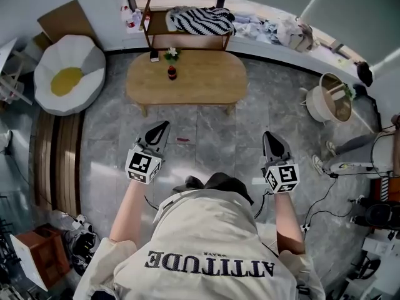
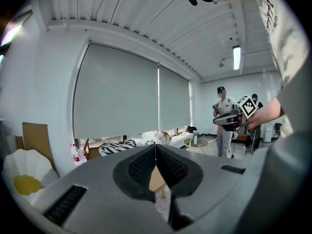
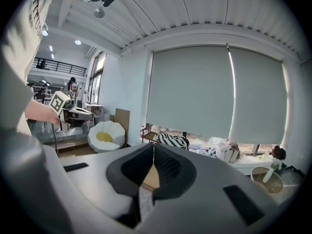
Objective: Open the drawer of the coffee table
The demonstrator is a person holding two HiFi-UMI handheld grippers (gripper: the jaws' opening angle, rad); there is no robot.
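Standing on the grey floor (image 1: 206,127), the person holds the left hand-held gripper (image 1: 164,125) and right hand-held gripper (image 1: 267,134) out front, side by side.

Head view only: the low oval bench (image 1: 200,86) lies ahead, well apart from both. It carries a small dark bottle (image 1: 172,73) and a potted plant (image 1: 171,54). Its drawer cannot be made out from above.

Gripper views only: each pair of jaws is closed tip to tip with nothing between. A tan sliver of bench top shows below the tips.

Left gripper view alone: a second person (image 2: 222,112) stands beyond the right hand-held gripper.
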